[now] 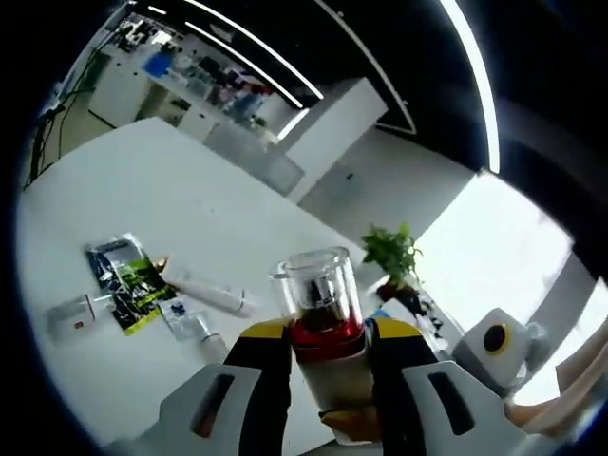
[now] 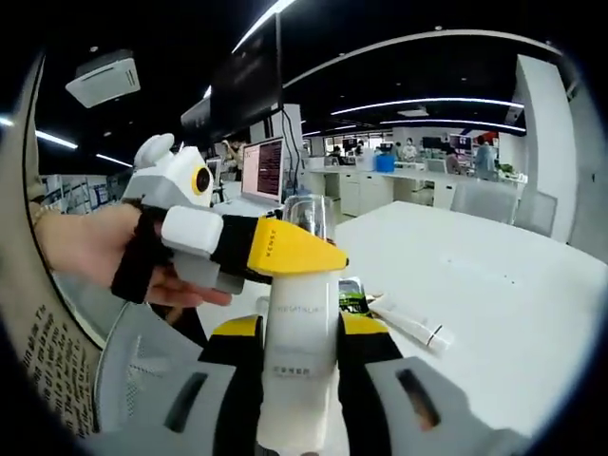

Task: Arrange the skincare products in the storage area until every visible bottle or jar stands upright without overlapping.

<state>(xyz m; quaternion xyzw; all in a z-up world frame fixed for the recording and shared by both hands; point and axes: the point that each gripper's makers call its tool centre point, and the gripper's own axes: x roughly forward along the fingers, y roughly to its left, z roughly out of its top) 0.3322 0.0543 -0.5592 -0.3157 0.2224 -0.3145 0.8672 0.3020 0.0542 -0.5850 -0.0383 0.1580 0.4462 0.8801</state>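
A bottle (image 1: pixel 325 328) with a clear cap, a red band and a white body stands upright between my left gripper's (image 1: pixel 328 334) yellow-tipped jaws, which are shut on it. In the right gripper view the same bottle (image 2: pixel 302 323) rises from my right gripper (image 2: pixel 302 332), shut on its white lower body. My left gripper (image 2: pixel 285 249), held by a hand, reaches in from the left and clamps the bottle just below the clear cap. The bottle is held above the table.
On the white table (image 1: pixel 190 199) lie a black-and-green sachet (image 1: pixel 128 275), a white tube (image 1: pixel 214 293), a small white box (image 1: pixel 76 316) and a small clear item (image 1: pixel 195 328). The tube (image 2: pixel 408 326) and sachet (image 2: pixel 353 294) lie beyond the bottle. A potted plant (image 1: pixel 391 252) stands past the table's edge.
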